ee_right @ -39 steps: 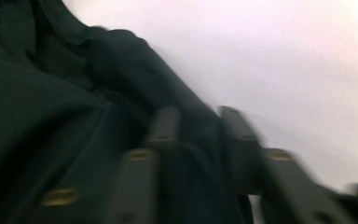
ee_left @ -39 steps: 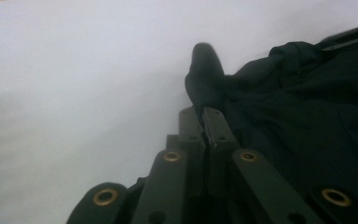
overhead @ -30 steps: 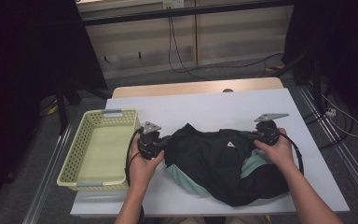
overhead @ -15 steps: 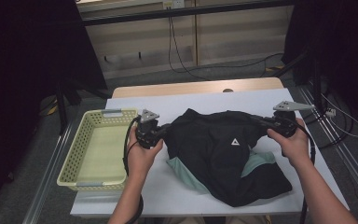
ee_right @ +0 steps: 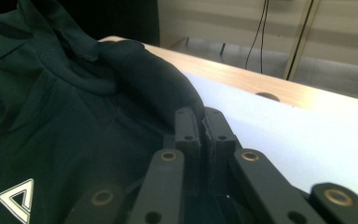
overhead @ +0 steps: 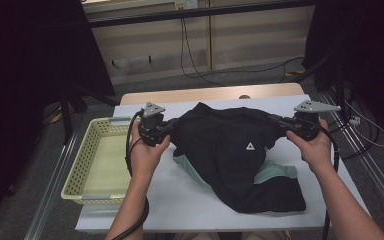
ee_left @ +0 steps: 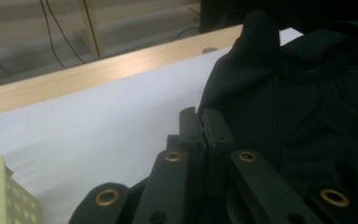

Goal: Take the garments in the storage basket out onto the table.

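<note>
Since the earlier frames the shirt (overhead: 235,155) has been lifted and stretched wide above the worktop (overhead: 180,200), right of the basket (overhead: 97,160). Its shoulders are pinched in the closed left gripper (overhead: 172,127) and right gripper (overhead: 279,124); folding seems prepared.

Each tool, left (overhead: 172,129) and right (overhead: 279,124), grips the black garment (overhead: 230,150) above the table (overhead: 180,200).

No words or numbers are readable; the black garment (overhead: 230,150) bears a white triangle logo (overhead: 250,146).
</note>
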Tool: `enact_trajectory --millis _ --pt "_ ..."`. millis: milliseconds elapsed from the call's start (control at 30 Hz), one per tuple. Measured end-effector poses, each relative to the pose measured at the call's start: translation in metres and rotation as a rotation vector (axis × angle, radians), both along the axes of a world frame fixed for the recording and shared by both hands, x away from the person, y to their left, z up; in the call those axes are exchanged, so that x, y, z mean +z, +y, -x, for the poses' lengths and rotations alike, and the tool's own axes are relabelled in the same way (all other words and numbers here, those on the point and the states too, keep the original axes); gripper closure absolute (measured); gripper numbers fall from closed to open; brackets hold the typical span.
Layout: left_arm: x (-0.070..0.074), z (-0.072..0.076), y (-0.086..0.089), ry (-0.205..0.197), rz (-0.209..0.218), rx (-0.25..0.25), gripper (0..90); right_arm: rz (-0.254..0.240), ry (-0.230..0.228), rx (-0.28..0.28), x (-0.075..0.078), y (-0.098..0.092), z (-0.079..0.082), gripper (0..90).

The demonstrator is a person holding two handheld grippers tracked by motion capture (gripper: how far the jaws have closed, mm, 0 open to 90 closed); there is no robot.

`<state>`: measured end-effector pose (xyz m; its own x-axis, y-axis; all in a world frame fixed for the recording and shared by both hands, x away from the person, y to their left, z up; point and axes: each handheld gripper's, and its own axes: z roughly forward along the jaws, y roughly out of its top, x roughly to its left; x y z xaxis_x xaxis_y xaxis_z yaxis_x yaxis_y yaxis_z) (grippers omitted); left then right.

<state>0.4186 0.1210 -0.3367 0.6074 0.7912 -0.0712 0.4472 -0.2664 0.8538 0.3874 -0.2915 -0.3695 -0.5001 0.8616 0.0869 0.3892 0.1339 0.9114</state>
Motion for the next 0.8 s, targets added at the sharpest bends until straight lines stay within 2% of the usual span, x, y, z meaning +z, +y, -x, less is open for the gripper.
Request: enact_trajectory --millis 167,667,800 --pt "-0.0085 0.0001 -0.001 0.027 0.002 -0.012 88.4 0.006 0.011 0.002 -0.0035 -0.0008 0.0 86.4" --pt "-0.0089 0.0009 -0.0035 0.057 0.017 -0.021 88.4 0.023 0.015 0.008 -0.0019 0.0002 0.0021 86.4" --pt "-0.0039 0.0019 -0.0038 0.062 0.029 -0.028 88.4 0.022 0.015 0.01 -0.0011 0.0006 0.0031 86.4"
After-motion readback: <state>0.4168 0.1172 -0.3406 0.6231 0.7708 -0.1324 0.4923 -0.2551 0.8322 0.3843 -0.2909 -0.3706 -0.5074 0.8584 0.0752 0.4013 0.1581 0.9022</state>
